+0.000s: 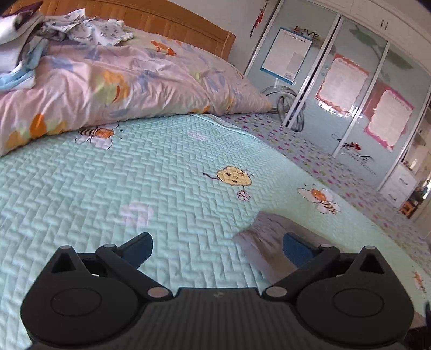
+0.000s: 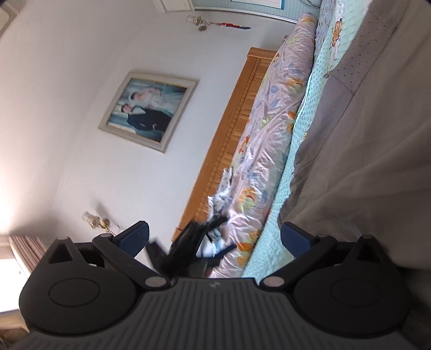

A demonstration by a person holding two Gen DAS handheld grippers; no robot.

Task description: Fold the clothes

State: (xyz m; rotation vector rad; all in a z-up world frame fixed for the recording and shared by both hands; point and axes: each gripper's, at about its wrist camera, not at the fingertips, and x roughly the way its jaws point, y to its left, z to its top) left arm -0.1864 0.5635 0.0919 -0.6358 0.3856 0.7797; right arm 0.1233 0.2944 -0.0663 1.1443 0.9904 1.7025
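A grey garment (image 1: pixel 262 242) lies on the mint quilted bedspread (image 1: pixel 134 183), its edge just ahead of my left gripper's right finger. My left gripper (image 1: pixel 216 249) is open and empty, low over the bedspread. In the right wrist view the camera is rolled sideways; the grey garment (image 2: pixel 363 140) spreads over the right side of the frame on the bedspread (image 2: pixel 301 126). My right gripper (image 2: pixel 214 239) is open and empty, with its right finger close to the garment's edge. A heap of other clothes (image 1: pixel 40 29) lies at the head of the bed.
A pink floral duvet (image 1: pixel 121 80) is bunched along the wooden headboard (image 1: pixel 172 21). Sliding wardrobe doors (image 1: pixel 336 88) stand beyond the bed's far side. A dark bag or garment (image 2: pixel 188 247) lies by the duvet. A framed photo (image 2: pixel 148 110) hangs on the wall.
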